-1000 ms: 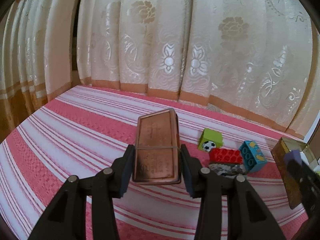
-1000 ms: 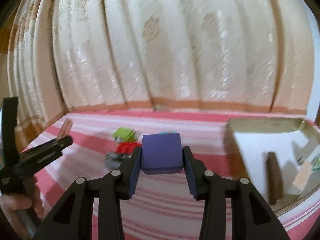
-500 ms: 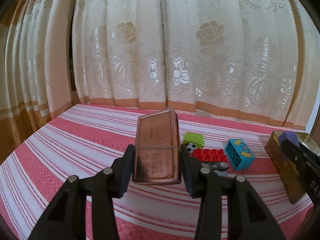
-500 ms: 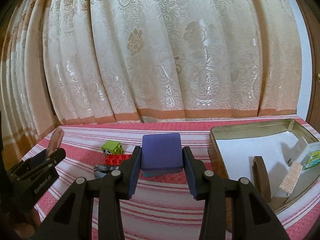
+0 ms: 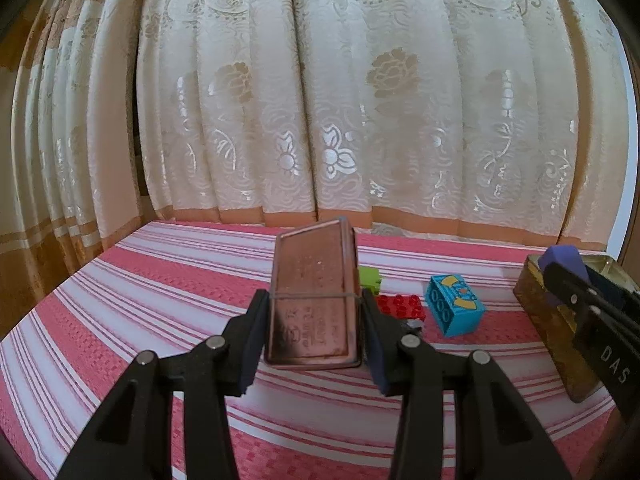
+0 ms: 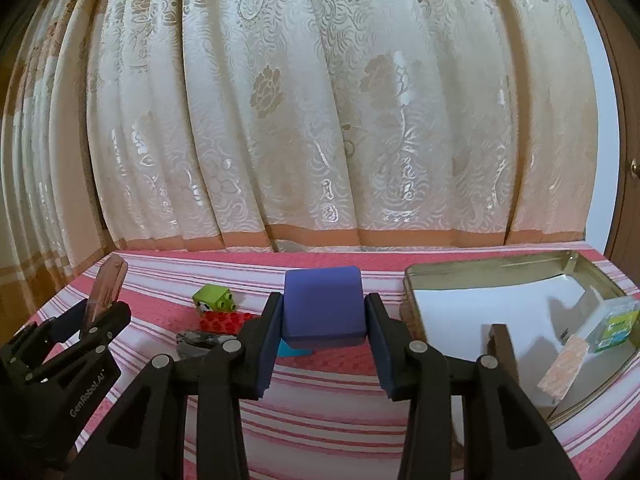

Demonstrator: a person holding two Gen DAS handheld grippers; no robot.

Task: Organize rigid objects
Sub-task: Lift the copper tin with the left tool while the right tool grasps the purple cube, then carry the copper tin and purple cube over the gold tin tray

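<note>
- Left wrist view: the left gripper [image 5: 314, 330] is clamped on a copper-coloured rectangular case [image 5: 314, 292] with a thin band around its middle; both pads press its long sides, and the case juts forward, raised above the red-and-white striped cloth [image 5: 160, 292].
- Past the case on the cloth lie a lime-green toy block [image 5: 370, 278], a red studded brick [image 5: 400, 306] and a turquoise block [image 5: 454, 310], close together.
- At the right edge stands a gold metal tin [image 5: 556, 324]; the right gripper [image 5: 576, 280] reaches in front of it with a blue-violet block [image 5: 562, 260] between its fingers.
- A cream floral curtain [image 5: 340, 100] hangs behind.
- Right wrist view: the right gripper [image 6: 324, 320] is closed partway on the blue-violet block [image 6: 324, 306], gripped at both sides and lifted off the cloth.
- The open tin [image 6: 412, 308] sits just to the right, holding a dark brown piece [image 6: 502, 346], a speckled pink strip [image 6: 566, 368] and a green-and-white packet [image 6: 614, 324].
- To the left lie the green block [image 6: 214, 300], the red brick [image 6: 224, 322] and a small grey object [image 6: 198, 342].
- The left gripper [image 6: 106, 304] shows at far left, carrying the copper case [image 6: 108, 284].
</note>
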